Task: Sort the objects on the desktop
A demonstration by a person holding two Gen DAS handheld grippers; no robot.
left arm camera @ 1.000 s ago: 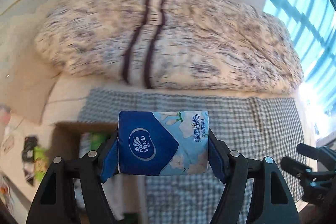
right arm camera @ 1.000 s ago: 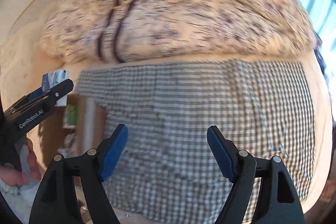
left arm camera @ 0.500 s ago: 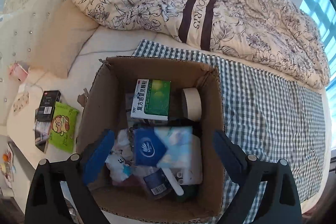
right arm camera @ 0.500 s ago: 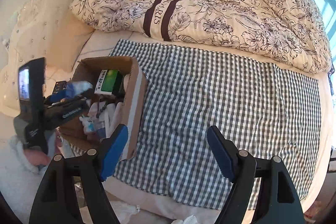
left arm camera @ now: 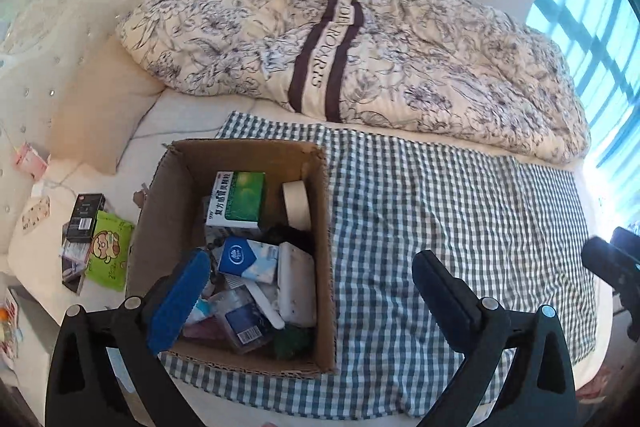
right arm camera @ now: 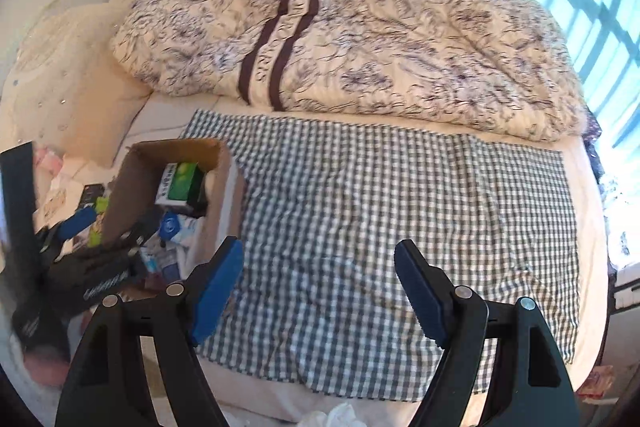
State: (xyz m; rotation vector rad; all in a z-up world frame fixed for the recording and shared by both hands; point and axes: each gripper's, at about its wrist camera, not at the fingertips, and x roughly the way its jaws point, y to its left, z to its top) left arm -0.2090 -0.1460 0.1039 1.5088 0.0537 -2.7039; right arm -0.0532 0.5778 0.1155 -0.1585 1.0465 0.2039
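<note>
The blue Vinda tissue pack [left arm camera: 248, 261] lies loose in an open cardboard box [left arm camera: 325, 187] among several small items, including a green medicine box [left arm camera: 240, 199] and a roll of tape [left arm camera: 296, 205]. My left gripper [left arm camera: 310, 259] hovers over the box's near right corner. Its jaws are opening wide and nothing is between the pads. In the right wrist view the box [right arm camera: 224, 179] and the left gripper [right arm camera: 108, 227] sit at the left. My right gripper [right arm camera: 319, 247] stands open and bare above the checked cloth [right arm camera: 380, 195], right of the box.
The box stands on the left end of the checked cloth [left arm camera: 460, 207] spread on a bed. A floral quilt [left arm camera: 340, 39] is bunched along the far side. A green packet [left arm camera: 108, 247] and a black box [left arm camera: 84, 215] lie left of the cardboard box. A window is at the right.
My left gripper held the tissue pack, then opened over the box, and the pack now lies inside. The left gripper has since shifted right. The right gripper stayed open while moving over the cloth.
</note>
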